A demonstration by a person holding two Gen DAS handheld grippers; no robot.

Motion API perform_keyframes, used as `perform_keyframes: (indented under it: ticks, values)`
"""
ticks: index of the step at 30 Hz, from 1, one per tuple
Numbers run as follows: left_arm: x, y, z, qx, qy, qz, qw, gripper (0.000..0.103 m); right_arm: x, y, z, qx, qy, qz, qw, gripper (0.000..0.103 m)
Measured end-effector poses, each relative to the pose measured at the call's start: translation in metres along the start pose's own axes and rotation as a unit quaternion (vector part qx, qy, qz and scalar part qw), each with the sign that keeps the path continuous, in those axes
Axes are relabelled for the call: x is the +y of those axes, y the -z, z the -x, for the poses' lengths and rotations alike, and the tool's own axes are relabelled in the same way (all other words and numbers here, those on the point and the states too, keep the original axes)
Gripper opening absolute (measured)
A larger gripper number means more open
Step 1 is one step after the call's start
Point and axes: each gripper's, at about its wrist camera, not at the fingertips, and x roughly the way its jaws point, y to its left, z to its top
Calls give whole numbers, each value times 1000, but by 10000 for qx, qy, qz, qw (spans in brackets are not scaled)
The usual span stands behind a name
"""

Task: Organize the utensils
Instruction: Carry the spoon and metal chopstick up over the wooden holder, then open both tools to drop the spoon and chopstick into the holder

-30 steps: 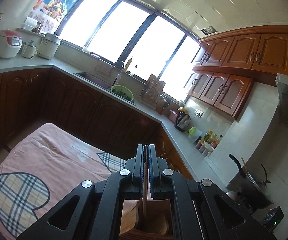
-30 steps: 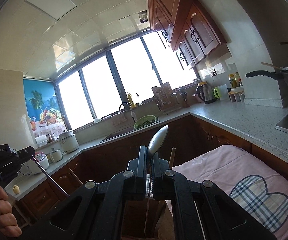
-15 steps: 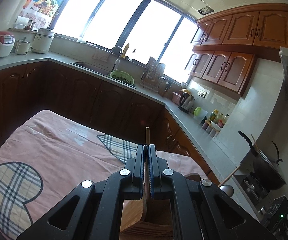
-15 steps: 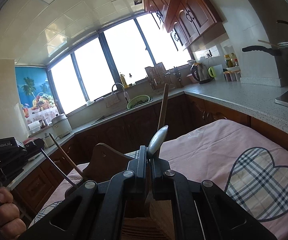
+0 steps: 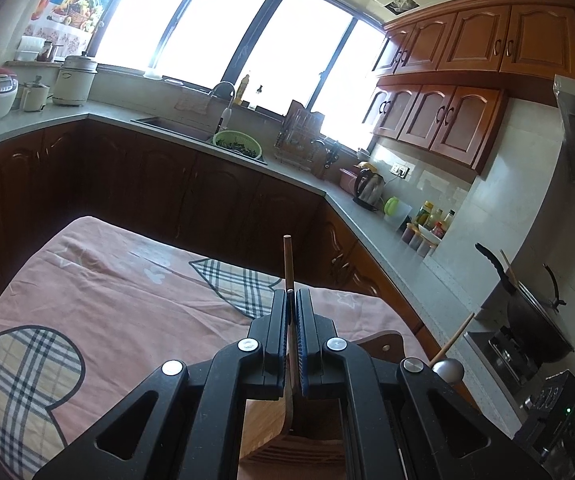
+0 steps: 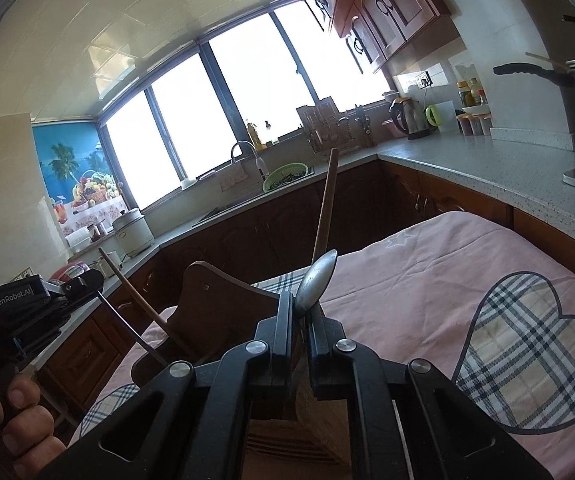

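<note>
A wooden utensil holder (image 6: 223,312) with a rounded back sits on a table covered by a pink cloth (image 5: 119,304) printed with plaid hearts. The left gripper (image 5: 292,300) hangs directly over the holder's compartment, its jaws almost closed on a thin wooden chopstick (image 5: 288,256) that stands upright between them. The right gripper (image 6: 299,312) is above the same holder; its jaws have just been opening slightly, and a metal spoon (image 6: 315,280) sits bowl-up between them. Whether the pads press on the spoon cannot be told. A wooden handle (image 6: 325,204) rises from the holder behind the spoon. A hand (image 6: 15,424) grips the left tool at the lower left of the right wrist view. Dark wood cabinets and a grey countertop (image 6: 487,164) wrap the table closely on its far sides. Broad bright windows (image 5: 223,20) stand above the sink. The cloth lies bare either side of the holder.
</note>
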Motion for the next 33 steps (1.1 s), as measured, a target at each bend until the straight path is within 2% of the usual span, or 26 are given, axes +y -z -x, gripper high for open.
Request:
perform_keyframes:
  ticks: [5,7,9,11,13,15,16,19,20,21,23,33]
  values:
    - [4,-1,7,25,20,49,10000,5,-1,0,2,27,-12,-49,10000,10]
    - [4,-1,9,27,10,59,10000,19,-3,-1,4,21,-7,-74,10000,11]
    - [4,-2,13,3,-25,87,10000,28,-3,-1,7,19,1,-98,9999,21]
    - [3,-1,19,-10,-40,89,10000,30,-4,-1,9,21,14,-122,9999,28]
    - [2,0,25,3,-42,104,9999,45,-6,-1,13,39,8,-160,9999,29]
    - [3,3,35,-28,-68,91,9999,51,-9,0,19,42,20,-246,9997,33]
    - [4,5,41,-22,-89,91,9999,59,-11,0,23,38,12,-307,9995,34]
    - [9,14,60,-23,-154,177,9997,70,-16,0,37,-17,-47,-459,9989,54]
    - [11,17,66,18,-185,190,9996,71,-17,0,43,-51,-69,-485,9988,65]
    - [13,20,71,81,-227,198,9995,71,-17,0,49,-84,-82,-496,9987,72]
    - [15,27,83,217,-287,213,9991,71,-15,0,62,-144,-123,-517,9985,75]
    - [19,57,147,756,-585,188,9952,71,-8,7,116,-111,-260,-452,9986,76]
